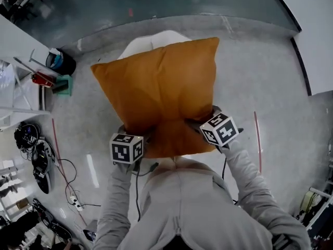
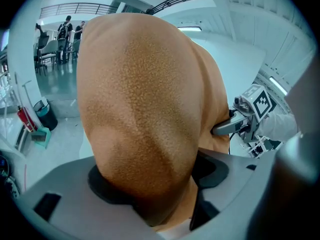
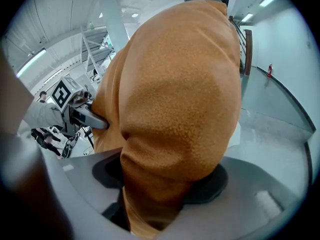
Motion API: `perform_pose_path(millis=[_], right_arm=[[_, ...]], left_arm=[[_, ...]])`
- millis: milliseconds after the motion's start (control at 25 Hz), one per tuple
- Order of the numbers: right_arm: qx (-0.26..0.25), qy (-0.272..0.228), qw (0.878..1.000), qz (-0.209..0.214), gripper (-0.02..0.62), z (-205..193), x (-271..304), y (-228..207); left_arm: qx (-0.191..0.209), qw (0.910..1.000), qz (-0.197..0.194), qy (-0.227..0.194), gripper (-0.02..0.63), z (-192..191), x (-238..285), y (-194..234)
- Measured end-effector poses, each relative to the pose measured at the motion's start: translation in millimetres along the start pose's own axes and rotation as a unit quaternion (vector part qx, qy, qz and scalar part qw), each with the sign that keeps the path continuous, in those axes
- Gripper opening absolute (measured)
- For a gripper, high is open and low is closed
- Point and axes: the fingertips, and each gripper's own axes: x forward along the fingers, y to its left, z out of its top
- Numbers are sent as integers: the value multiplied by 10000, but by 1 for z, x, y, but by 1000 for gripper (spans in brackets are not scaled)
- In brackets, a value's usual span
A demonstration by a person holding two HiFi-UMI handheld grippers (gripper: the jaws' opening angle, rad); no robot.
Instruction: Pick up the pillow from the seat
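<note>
Plain orange-brown pillow (image 1: 161, 87), finely grained surface. White seat (image 1: 148, 41) at 12 o'clock. Grey bodies on left tool (image 2: 159, 180) and right tool (image 3: 165, 176); cubes carry black-and-white square markers. Light grey sleeves (image 1: 244, 181). Grey speckled floor (image 1: 260, 77) with thin red lines.

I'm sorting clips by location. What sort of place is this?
Likely a big indoor lab or workshop hall: a speckled hard floor, tangled gear and cables at its edge, and a railed upper walkway.
</note>
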Motion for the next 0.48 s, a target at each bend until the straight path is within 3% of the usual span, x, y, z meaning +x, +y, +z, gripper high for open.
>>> perform_pose_path(millis=[480], right_arm=[[-270,-181,9995,-19,282,5,-30,21]], left_arm=[[44,9997,43,-231,336,-2,-32,-19]])
